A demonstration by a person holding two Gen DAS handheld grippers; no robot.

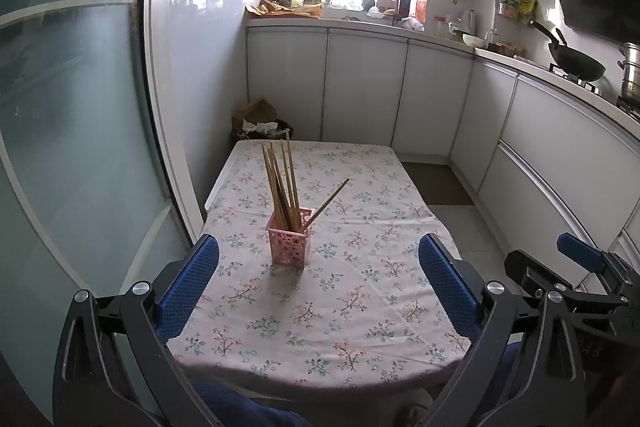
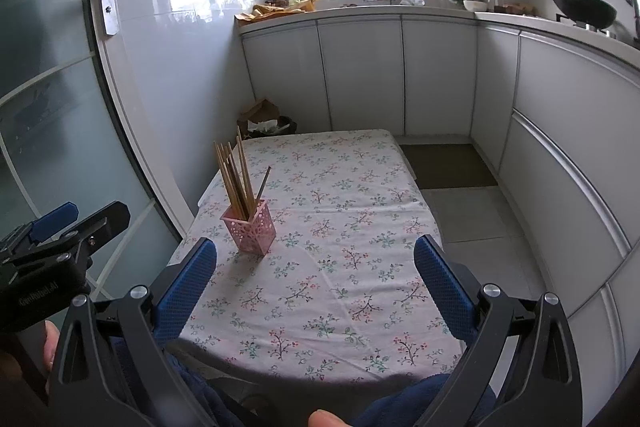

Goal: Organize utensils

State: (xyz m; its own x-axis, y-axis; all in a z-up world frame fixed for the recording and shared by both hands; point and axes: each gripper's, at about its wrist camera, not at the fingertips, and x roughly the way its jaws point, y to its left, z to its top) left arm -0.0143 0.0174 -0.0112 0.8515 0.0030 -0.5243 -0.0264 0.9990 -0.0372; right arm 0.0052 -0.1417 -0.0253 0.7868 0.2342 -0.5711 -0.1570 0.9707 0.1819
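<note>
A pink perforated holder stands upright on the floral tablecloth, with several wooden chopsticks standing in it; one leans out to the right. It also shows in the right wrist view with its chopsticks. My left gripper is open and empty, held near the table's front edge, short of the holder. My right gripper is open and empty, to the right of the holder. The right gripper's body shows at the right of the left wrist view.
White kitchen cabinets run behind and right of the table. A wok and pot sit on the stove at right. A bin with paper stands past the table's far left corner. A glass door is at left.
</note>
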